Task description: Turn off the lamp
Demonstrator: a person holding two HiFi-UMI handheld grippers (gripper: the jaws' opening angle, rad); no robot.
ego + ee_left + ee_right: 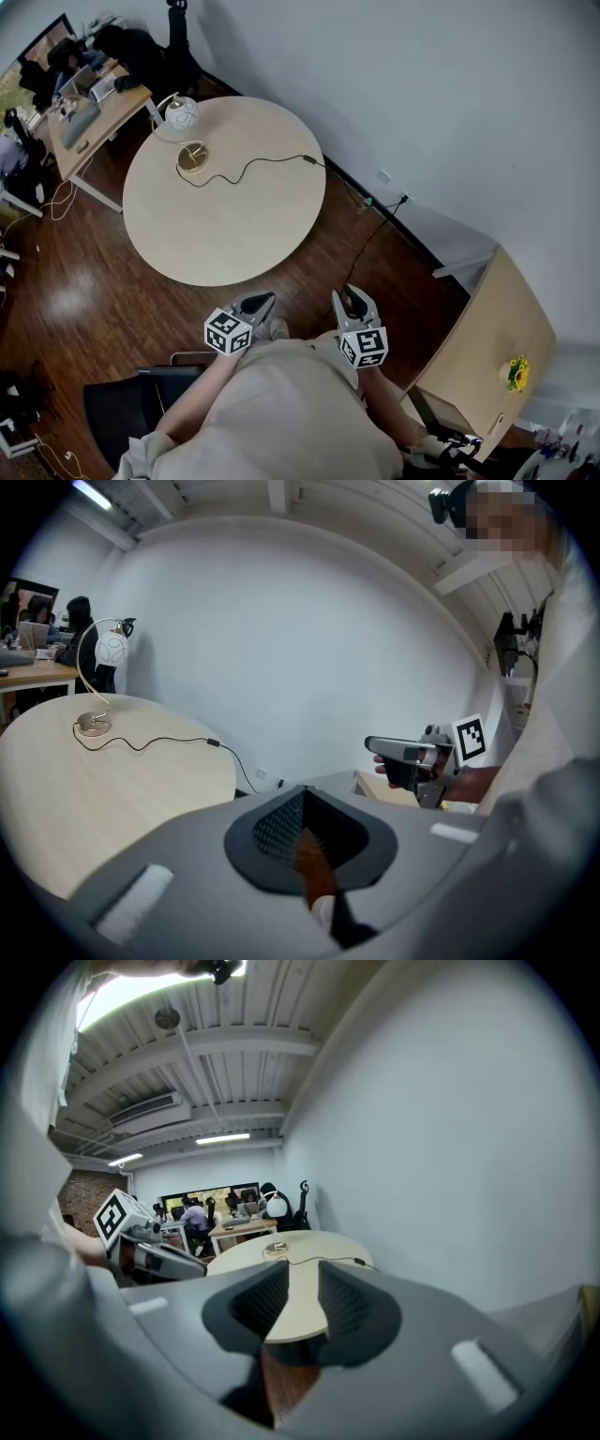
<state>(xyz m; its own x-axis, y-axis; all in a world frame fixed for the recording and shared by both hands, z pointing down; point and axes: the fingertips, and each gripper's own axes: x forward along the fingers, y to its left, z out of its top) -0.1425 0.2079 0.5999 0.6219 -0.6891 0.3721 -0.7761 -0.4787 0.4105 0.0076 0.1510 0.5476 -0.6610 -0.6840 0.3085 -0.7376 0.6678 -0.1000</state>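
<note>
Dark wooden floor lies under the person, who stands just off the near edge of the round table with both grippers held close to the body.

The left gripper shows only a narrow slit between its fingers, with floor visible through it and nothing held. The right gripper has its fingers plainly apart, and the tabletop shows through the gap, so it is empty too. Neither touches anything.

The lamp stands at the far side of the table, near the rim. Its white globe hangs from a curved arm over a round brass base. A black cord snakes from the base across the top to a small dark block near the wall-side edge. This is probably an inline switch, though it is too small to be sure. Whether the globe is lit I cannot say for certain.

By my reading the task has hardly begun: the whole reach across the table remains, then the switch itself.

The tabletop is bare apart from lamp and cord, so there is free passage over it. A black chair sits to the person's left, and a side table to the right. Beyond the lamp, people sit at a crowded desk.
</note>
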